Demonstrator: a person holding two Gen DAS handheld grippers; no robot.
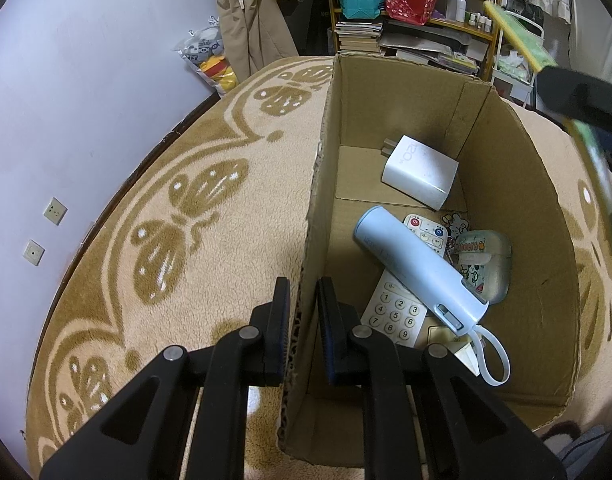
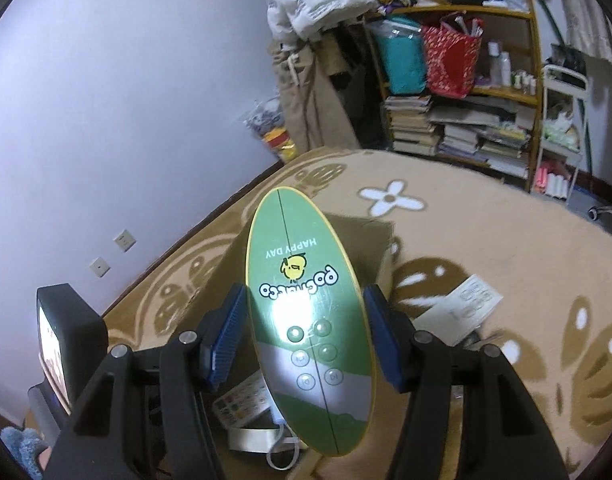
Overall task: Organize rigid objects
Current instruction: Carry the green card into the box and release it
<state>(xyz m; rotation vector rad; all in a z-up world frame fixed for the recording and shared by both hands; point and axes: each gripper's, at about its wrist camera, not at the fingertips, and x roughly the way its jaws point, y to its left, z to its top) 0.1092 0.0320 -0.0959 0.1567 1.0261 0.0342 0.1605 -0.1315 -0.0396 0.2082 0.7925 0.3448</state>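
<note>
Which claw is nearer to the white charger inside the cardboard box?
Left. The left claw is clamped on the near wall of the cardboard box, with the white charger beyond it. The right claw holds the green case above the box's far side.

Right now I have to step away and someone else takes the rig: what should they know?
Left gripper: shut on the wall of the cardboard box, steadying it.
Right gripper: shut on the green case, held in the air near the box.
In the box: white charger, blue tube, remote, earbud case.
Left: drop the green case in; a paper slip lies on the blanket.
</note>
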